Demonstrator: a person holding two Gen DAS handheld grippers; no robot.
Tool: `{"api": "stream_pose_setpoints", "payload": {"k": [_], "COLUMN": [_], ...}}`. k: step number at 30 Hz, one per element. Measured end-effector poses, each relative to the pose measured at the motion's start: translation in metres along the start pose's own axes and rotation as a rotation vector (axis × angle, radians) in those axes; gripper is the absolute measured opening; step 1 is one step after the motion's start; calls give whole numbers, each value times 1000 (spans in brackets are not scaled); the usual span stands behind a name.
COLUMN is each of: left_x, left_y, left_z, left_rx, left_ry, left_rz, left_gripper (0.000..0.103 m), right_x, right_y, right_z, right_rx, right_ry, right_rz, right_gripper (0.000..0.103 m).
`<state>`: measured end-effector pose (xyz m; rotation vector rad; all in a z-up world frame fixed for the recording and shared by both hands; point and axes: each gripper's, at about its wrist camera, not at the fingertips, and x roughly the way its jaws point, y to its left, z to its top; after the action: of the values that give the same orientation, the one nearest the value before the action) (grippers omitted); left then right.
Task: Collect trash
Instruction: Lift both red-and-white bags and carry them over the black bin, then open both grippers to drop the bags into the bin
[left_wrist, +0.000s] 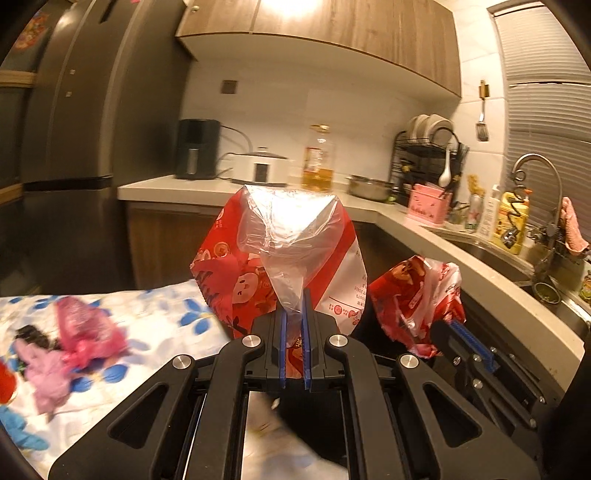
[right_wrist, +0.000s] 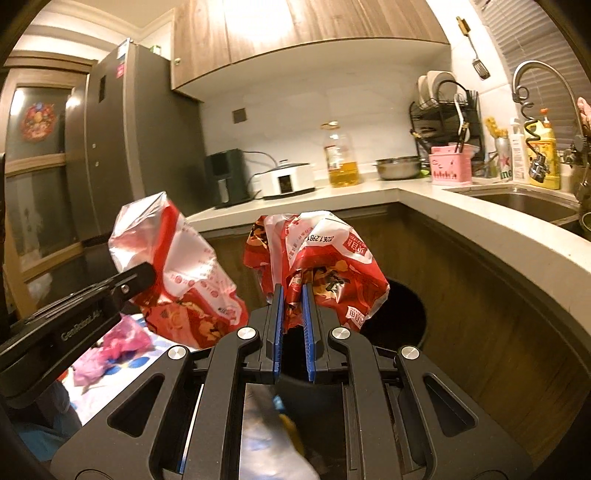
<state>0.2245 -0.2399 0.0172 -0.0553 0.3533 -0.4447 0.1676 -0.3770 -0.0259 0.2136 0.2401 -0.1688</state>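
My left gripper (left_wrist: 294, 306) is shut on a red and clear snack bag (left_wrist: 284, 258) and holds it upright in the air. The same bag (right_wrist: 177, 266) shows at the left in the right wrist view, with the left gripper (right_wrist: 136, 277) on it. My right gripper (right_wrist: 293, 295) is shut on a crumpled red and white wrapper (right_wrist: 314, 254), held above a dark round bin opening (right_wrist: 402, 314). That wrapper (left_wrist: 417, 299) also shows to the right in the left wrist view. Pink crumpled trash (left_wrist: 85, 332) lies on the floral tablecloth (left_wrist: 155, 325).
An L-shaped counter (right_wrist: 424, 199) holds an oil bottle (right_wrist: 340, 158), a white cooker (right_wrist: 286, 179), a metal bowl (right_wrist: 399, 168), a pink box (right_wrist: 450, 168) and a dish rack (right_wrist: 447, 118). A sink with tap (right_wrist: 535, 74) is at the right. A fridge (right_wrist: 122, 147) stands at the left.
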Motion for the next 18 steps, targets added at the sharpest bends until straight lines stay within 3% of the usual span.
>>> {"api": "stream_pose_setpoints", "payload": {"k": [7,18], "left_x": [40,76], "left_y": [-23,-24], "left_z": [0,-9], "left_rx": [17,8], "left_ry": [22,86], "left_rz": [-56,-115], "left_gripper": [6,8], "right_x": [24,48], "right_y": [-21,-34], "right_z": [7,6], "right_rx": [6,21], "right_ry": [17,51], "right_rz": [-31,-43], "right_gripper": [10,11]}}
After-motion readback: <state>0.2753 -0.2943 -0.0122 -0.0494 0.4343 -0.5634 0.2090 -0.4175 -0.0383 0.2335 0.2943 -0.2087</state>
